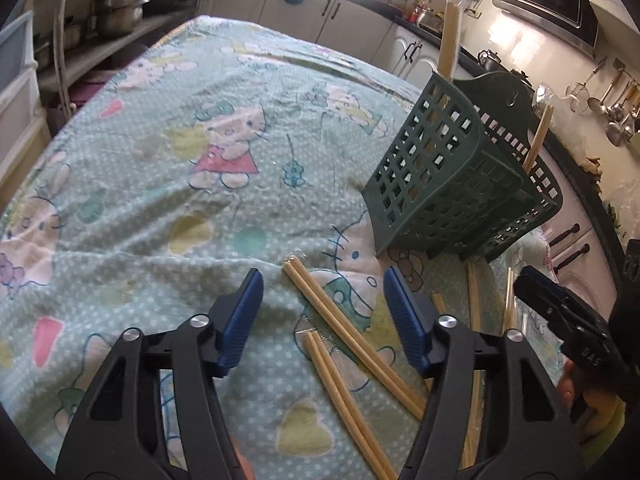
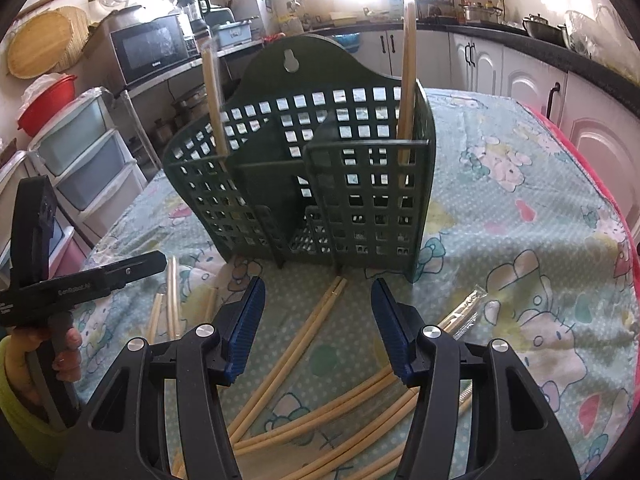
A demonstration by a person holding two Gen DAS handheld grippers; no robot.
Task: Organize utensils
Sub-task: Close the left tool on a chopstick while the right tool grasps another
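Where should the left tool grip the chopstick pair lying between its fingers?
Grip the chopstick pair near mid-length, coming down from above with the left tool turned so its fingers straddle both sticks; they lie flat, diagonal on the tablecloth.

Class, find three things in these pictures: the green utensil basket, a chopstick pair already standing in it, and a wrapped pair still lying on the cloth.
green utensil basket (image 2: 360, 208): right wrist view, front lattice wall.
standing chopstick pair (image 2: 408, 60): right wrist view, upper shaft.
wrapped pair (image 1: 344, 312): left wrist view, mid-length.

A matt green plastic lattice basket (image 2: 320, 184) is seen; pale smooth wooden chopsticks (image 2: 296, 352) are laid on soft printed cloth (image 1: 160, 184).
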